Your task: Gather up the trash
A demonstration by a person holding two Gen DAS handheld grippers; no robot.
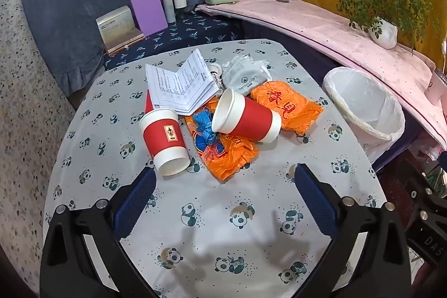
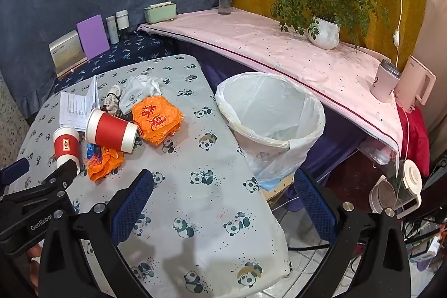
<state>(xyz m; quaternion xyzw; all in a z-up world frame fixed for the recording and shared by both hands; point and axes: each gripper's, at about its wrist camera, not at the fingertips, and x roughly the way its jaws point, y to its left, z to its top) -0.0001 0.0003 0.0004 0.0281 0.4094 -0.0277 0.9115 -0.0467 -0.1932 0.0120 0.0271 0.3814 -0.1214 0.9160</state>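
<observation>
Both grippers hovered wide open and empty over a table [image 1: 251,214] draped in grey panda-print cloth, the left gripper [image 1: 225,175] nearest an upright red-and-white paper cup [image 1: 164,140] and the right gripper [image 2: 223,180] straddling the table's right edge. The litter sat mid-table: a second red-and-white paper cup [image 1: 245,119] tipped on its side, crumpled orange plastic bags [image 1: 287,105], a tangle of blue ribbon [image 1: 205,127], a folded white printed leaflet [image 1: 178,83] and a grey-white cloth pouch [image 1: 245,74]. A white bin lined with a clear plastic bag [image 2: 271,113] stood just off the table's right side. The tipped cup looked liable to roll if nudged by a finger, and the slack orange bags could slip from a pinch. Only the right view showed the bin's interior, with little visible inside it, and the left gripper from outside; only the left view showed the ribbon clearly.
</observation>
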